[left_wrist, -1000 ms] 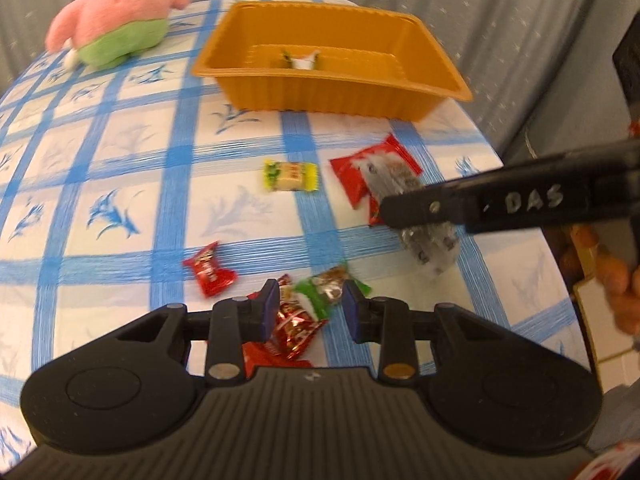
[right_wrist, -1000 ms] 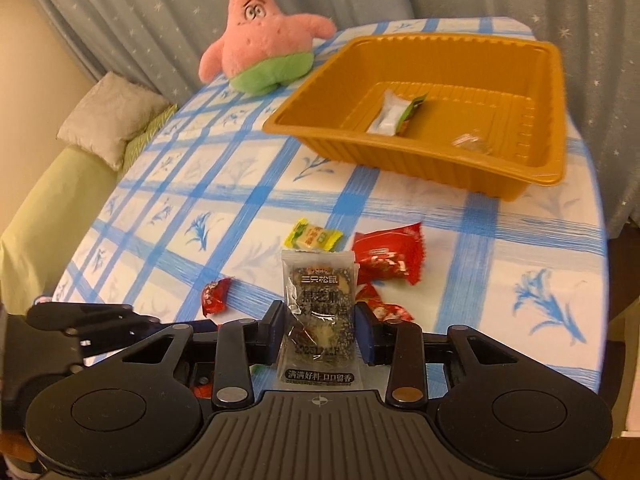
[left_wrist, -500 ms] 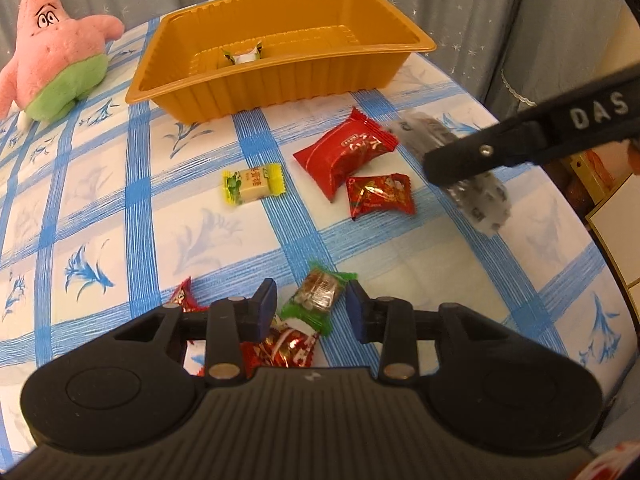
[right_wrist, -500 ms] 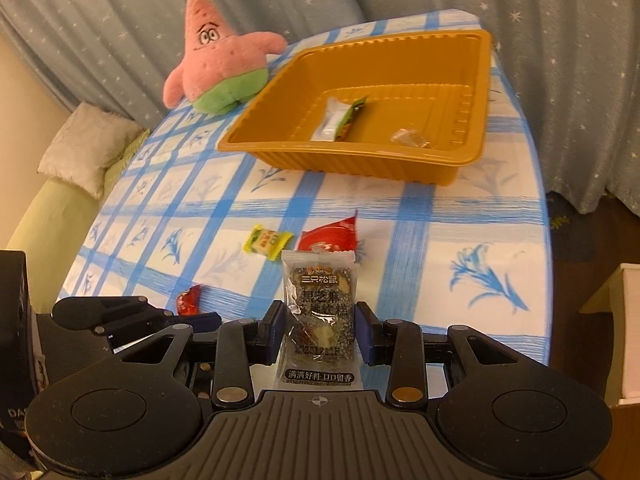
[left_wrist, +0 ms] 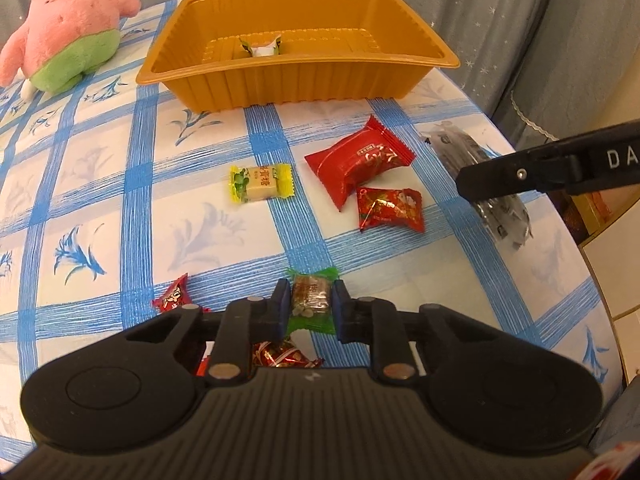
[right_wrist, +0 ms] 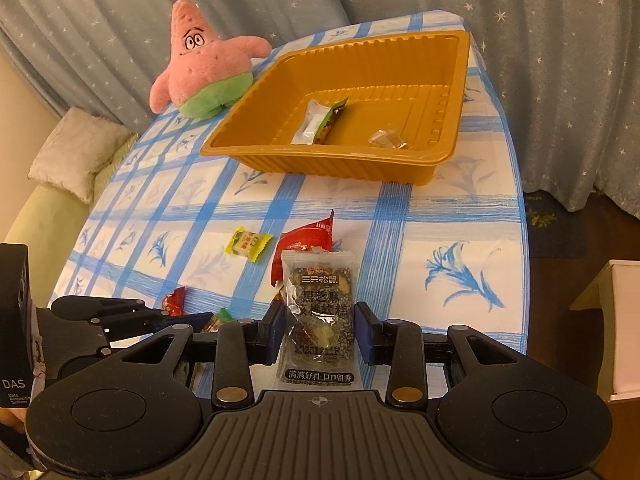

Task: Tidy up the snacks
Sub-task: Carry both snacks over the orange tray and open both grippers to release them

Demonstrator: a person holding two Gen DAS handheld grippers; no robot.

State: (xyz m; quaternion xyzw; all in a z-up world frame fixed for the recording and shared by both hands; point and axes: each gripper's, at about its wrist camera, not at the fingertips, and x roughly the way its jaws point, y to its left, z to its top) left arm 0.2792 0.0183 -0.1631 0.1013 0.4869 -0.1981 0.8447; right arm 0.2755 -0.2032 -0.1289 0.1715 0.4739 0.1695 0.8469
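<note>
1. Presently, a green-wrapped candy [left_wrist: 311,295] is clamped between the left gripper [left_wrist: 310,303] fingers, near the table's near edge.
2. A clear sesame-bar packet [right_wrist: 319,312] is pinched in the right gripper [right_wrist: 319,334].
3. Beyond, an orange tray [right_wrist: 448,152] is seen, far side, two wrappers inside.

On my left feed a pink star plush [left_wrist: 64,28] with green shorts sits at eleven o'clock on the blue-checked table [left_wrist: 100,184]. Star-dotted grey curtains [right_wrist: 520,20] hang behind. My right feed shows a pale cushion [right_wrist: 76,152] on a green seat [right_wrist: 44,216] at nine o'clock.
</note>
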